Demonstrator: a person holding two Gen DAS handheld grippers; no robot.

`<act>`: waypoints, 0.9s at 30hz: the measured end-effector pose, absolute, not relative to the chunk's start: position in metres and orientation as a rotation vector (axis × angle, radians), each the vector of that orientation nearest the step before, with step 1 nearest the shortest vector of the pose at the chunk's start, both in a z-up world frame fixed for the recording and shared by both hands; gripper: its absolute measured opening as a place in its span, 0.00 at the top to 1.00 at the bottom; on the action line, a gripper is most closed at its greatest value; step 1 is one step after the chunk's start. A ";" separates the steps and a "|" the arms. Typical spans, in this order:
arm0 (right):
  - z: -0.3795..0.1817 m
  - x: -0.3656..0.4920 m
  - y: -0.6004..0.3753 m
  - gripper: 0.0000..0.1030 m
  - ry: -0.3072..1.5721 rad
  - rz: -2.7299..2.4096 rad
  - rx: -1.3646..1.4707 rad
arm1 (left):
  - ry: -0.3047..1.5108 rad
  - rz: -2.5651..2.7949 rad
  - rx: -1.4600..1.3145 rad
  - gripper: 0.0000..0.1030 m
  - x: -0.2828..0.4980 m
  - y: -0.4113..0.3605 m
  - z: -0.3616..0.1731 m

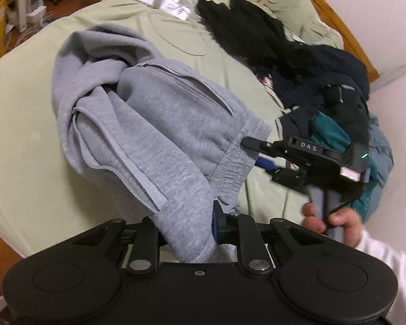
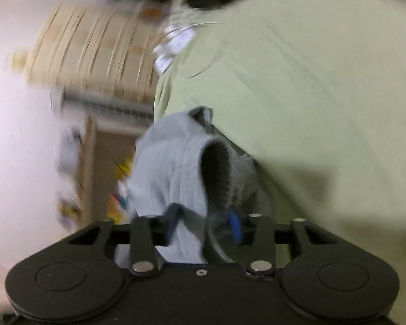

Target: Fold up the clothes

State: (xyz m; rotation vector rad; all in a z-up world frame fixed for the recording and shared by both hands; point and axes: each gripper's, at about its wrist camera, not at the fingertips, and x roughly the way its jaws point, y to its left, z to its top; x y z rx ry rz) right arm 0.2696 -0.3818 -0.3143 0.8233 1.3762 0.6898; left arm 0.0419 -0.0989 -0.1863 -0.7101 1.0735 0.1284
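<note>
Your left gripper (image 1: 200, 224) is clamped on the ribbed hem of the grey hoodie (image 1: 149, 124), with cloth pinched between its narrow jaws and hanging down over the body of the tool. From that grip the hoodie runs away from you and to the left across the green bedsheet (image 1: 21, 113), its long axis slanting up-left, zipper along the near left edge, the hood bunched at the far end. Just right of your left gripper, your right gripper (image 1: 257, 154) points at the same hem from the side, its jaws parted with grey cloth loose between them, not pinched. Your right hand (image 1: 330, 224) grips its handle. Beyond it lies a pile of dark clothes (image 1: 311, 75).
</note>
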 end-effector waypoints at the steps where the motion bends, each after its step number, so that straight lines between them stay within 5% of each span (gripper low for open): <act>1: -0.320 0.271 -0.376 0.46 1.375 0.685 0.824 | 1.077 0.131 -0.714 0.82 0.042 -0.099 -0.187; 8: -0.333 0.277 -0.329 0.49 1.378 0.738 0.689 | 1.122 0.124 -0.742 0.82 0.063 -0.085 -0.205; 10: -0.325 0.279 -0.322 0.78 1.358 0.759 0.629 | 1.122 0.117 -0.775 0.82 0.068 -0.076 -0.211; 11: -0.322 0.281 -0.322 0.85 1.360 0.754 0.612 | 1.118 0.117 -0.789 0.82 0.069 -0.073 -0.213; 27: -0.217 0.275 -0.396 0.92 1.186 0.668 0.478 | 1.166 -0.134 -0.655 0.82 0.106 -0.136 -0.187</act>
